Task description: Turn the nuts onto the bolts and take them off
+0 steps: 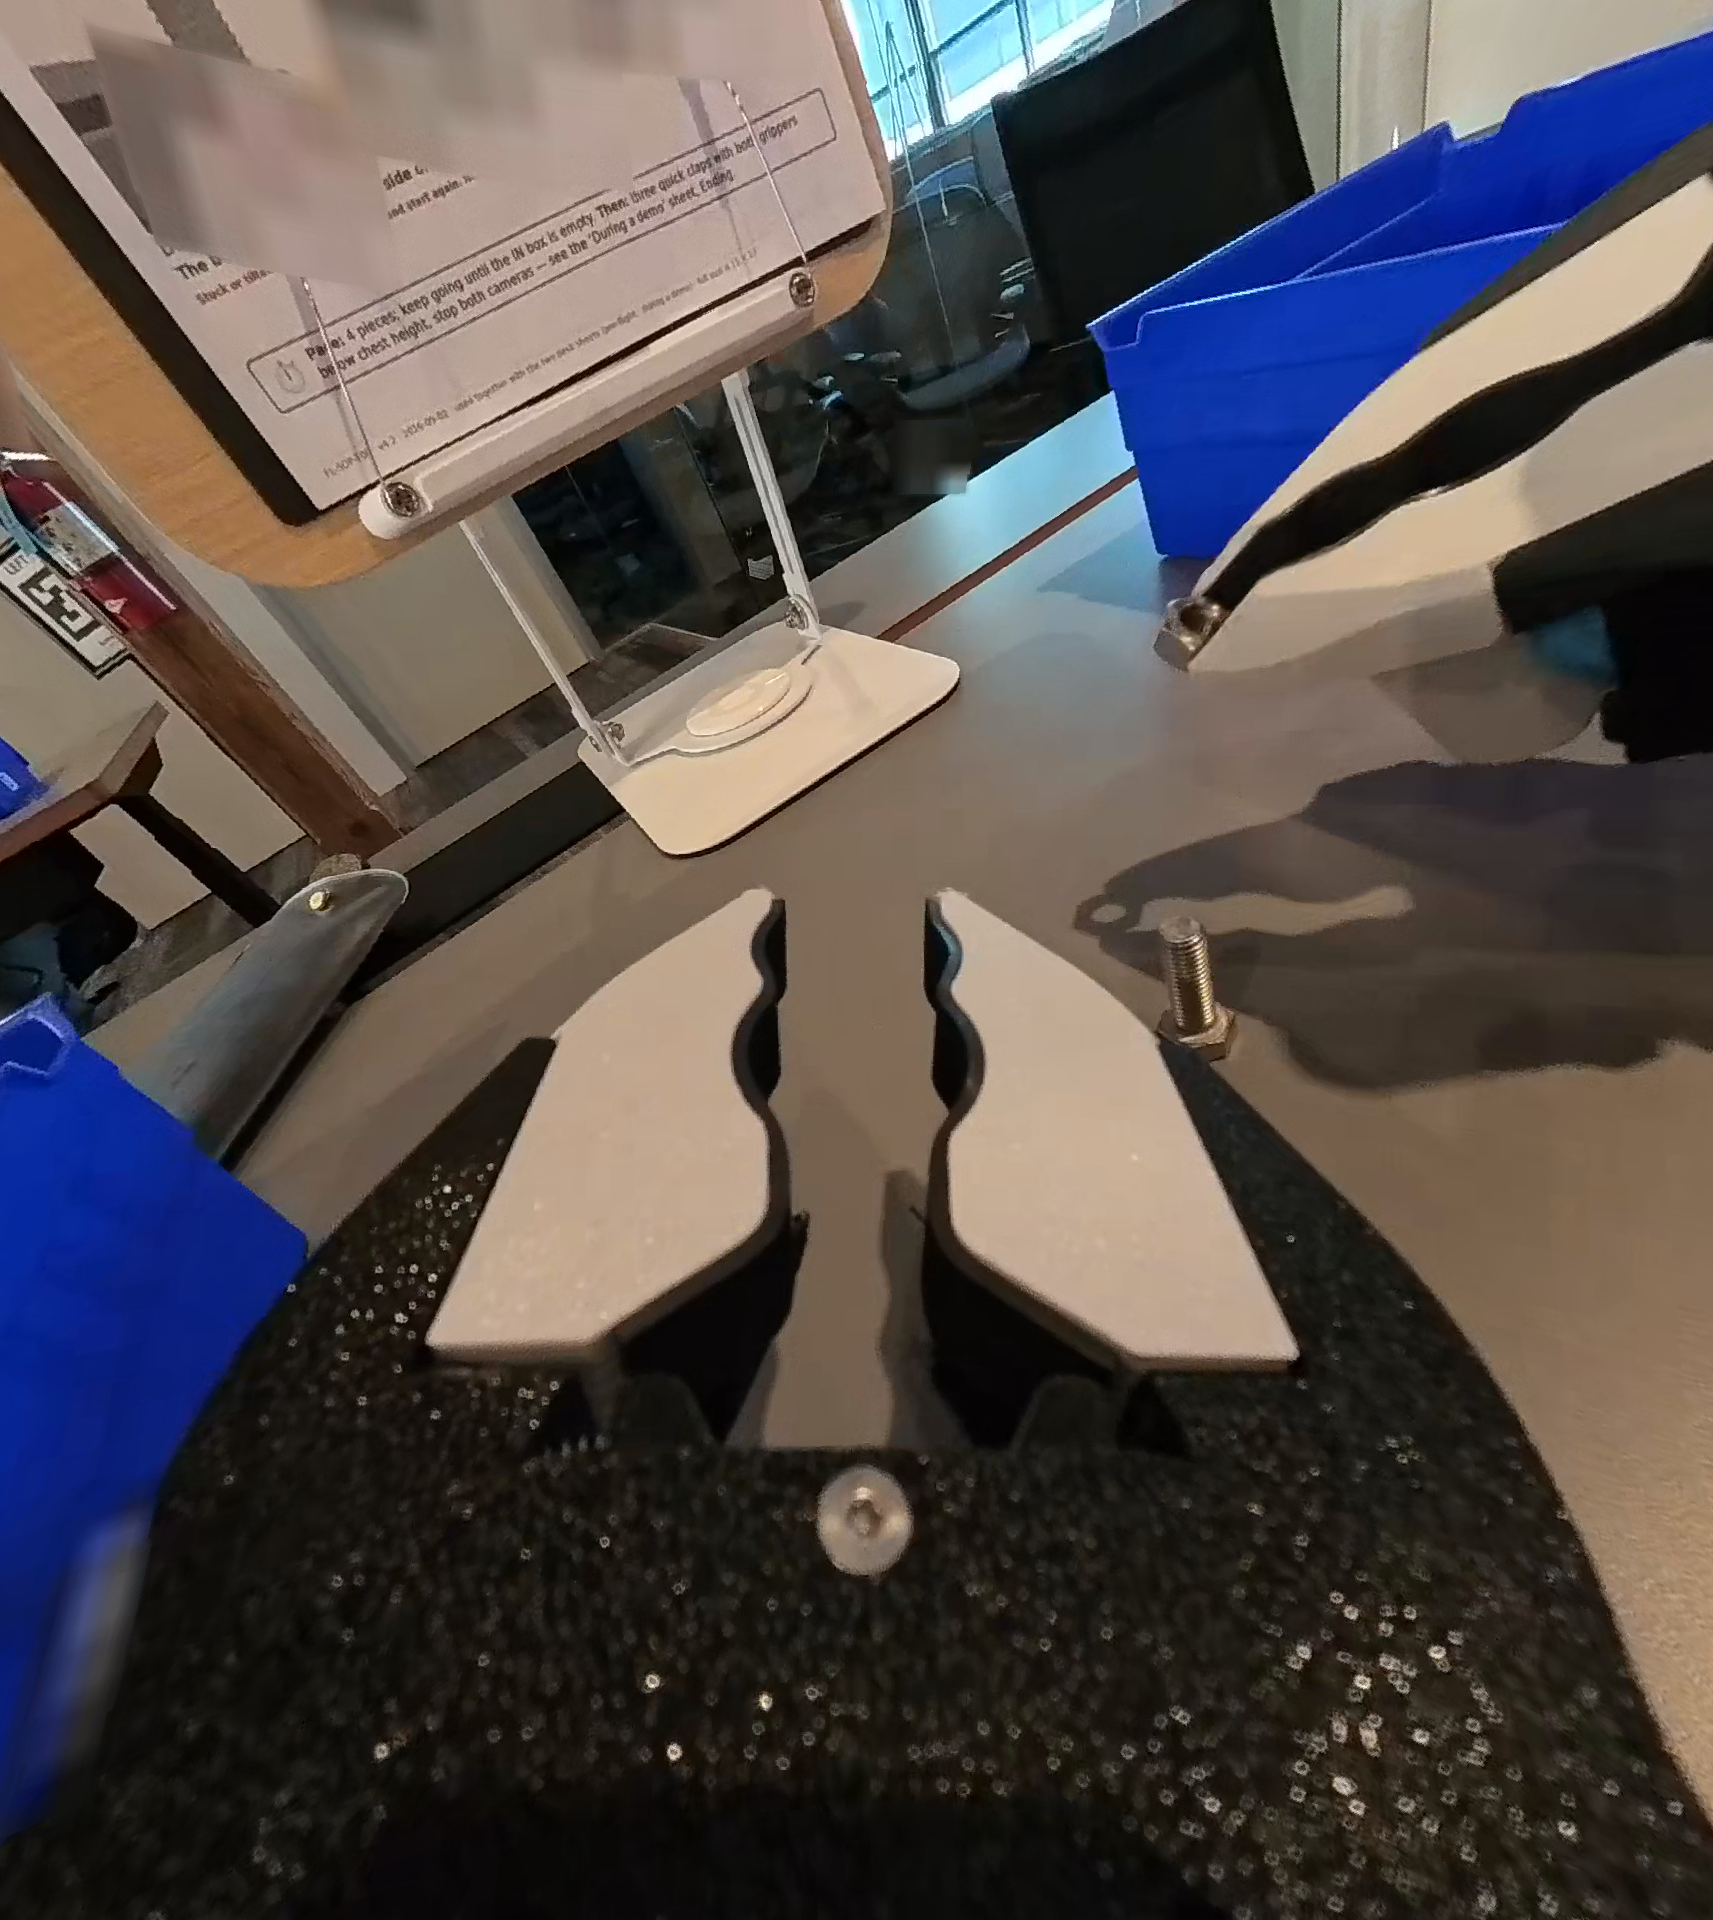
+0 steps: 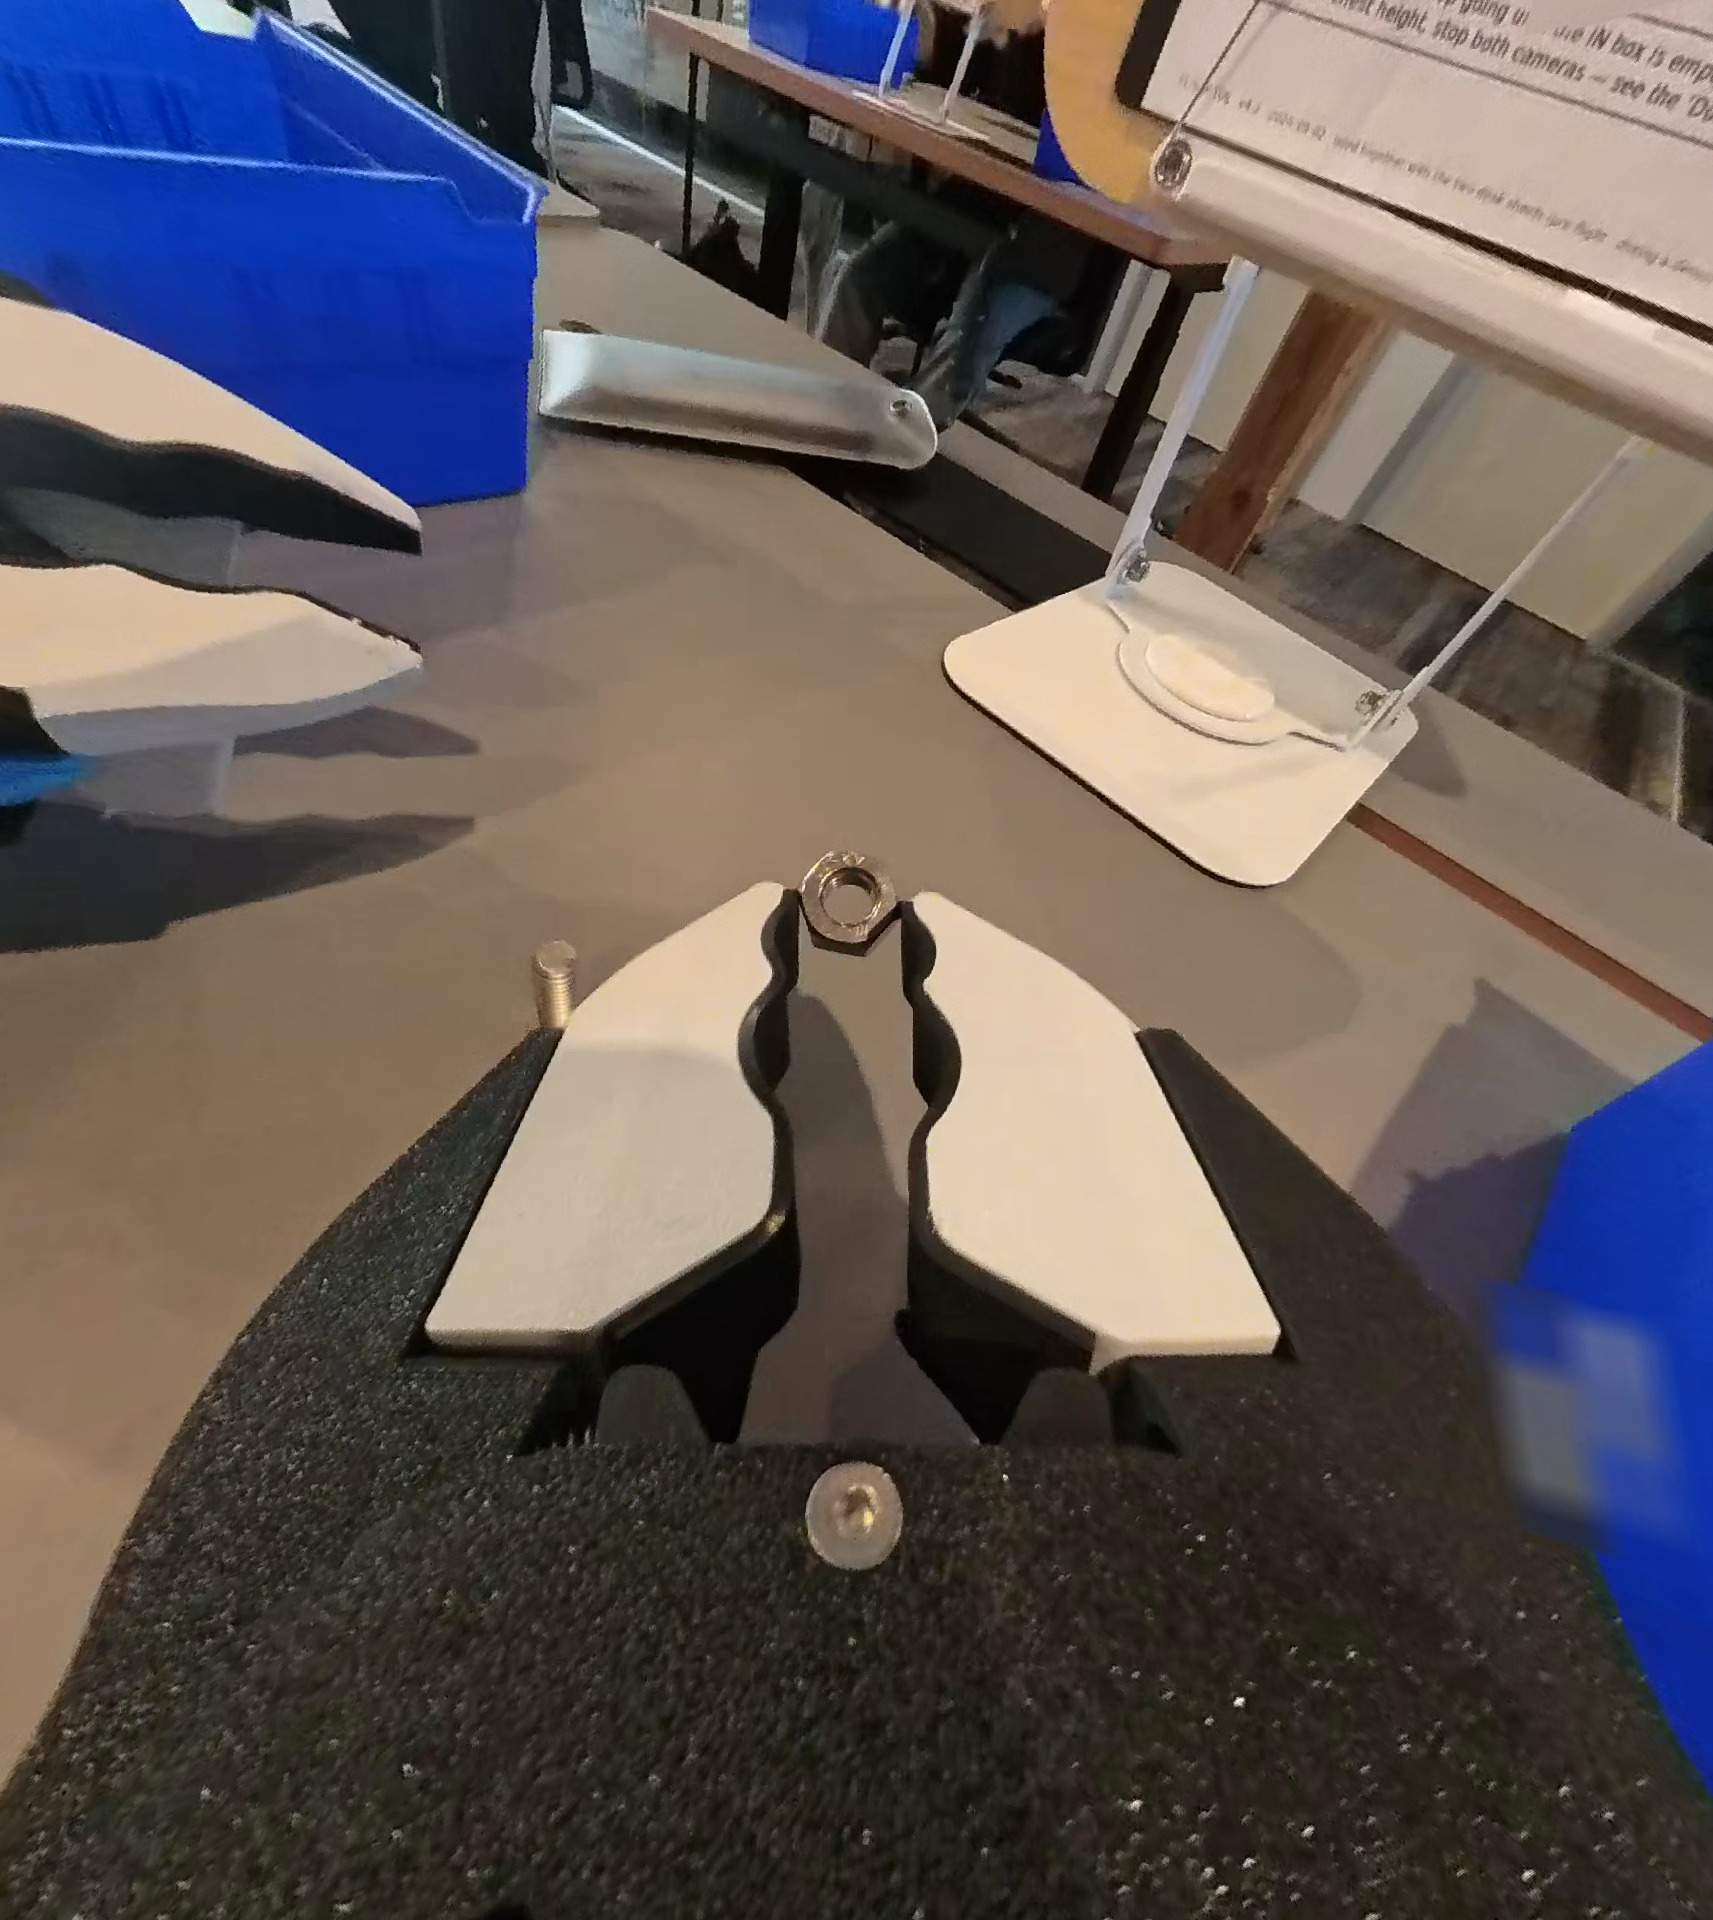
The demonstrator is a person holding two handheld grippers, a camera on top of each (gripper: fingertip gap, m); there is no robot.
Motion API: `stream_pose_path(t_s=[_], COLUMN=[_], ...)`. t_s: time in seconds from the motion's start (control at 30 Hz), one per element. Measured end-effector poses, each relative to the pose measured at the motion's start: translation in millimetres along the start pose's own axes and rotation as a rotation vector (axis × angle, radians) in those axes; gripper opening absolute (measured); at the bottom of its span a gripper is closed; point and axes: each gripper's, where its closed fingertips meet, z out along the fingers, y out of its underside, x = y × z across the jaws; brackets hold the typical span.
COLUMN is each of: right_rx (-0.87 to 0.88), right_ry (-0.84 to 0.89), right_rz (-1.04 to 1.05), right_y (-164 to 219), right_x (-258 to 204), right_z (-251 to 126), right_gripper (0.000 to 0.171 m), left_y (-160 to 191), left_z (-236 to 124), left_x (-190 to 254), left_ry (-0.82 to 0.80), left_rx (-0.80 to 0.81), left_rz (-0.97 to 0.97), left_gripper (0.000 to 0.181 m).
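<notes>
Right wrist view: right gripper [image 2: 847,914] pinches nut [image 2: 846,914]; bolt [image 2: 553,971] stands nearby.

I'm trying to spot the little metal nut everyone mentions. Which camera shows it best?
The right wrist view: the nut sits pinched at the tips of the right gripper, its hole facing the camera. The left wrist view shows it only small and edge-on at the tips of that gripper's fingers, above the upright bolt.

A shared workshop or lab is indicated: blue parts bins [image 1: 1278,343] at two o'clock, instruction stand [image 1: 769,727] at twelve, fire extinguisher [image 1: 67,530] at ten.
</notes>
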Motion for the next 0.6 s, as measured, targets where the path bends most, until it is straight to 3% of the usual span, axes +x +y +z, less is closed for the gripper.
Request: stream_pose_path(t_s=[0.6], right_rx=[0.030], right_ry=[-0.039], right_rz=[0.050], right_y=[3.5], right_x=[0.4], right_z=[-0.7], right_gripper=[0.018], left_y=[0.3], left_z=[-0.1], left_x=[-0.1], left_ry=[0.009], left_rx=[-0.001], left_rz=[-0.016], left_gripper=[0.025])
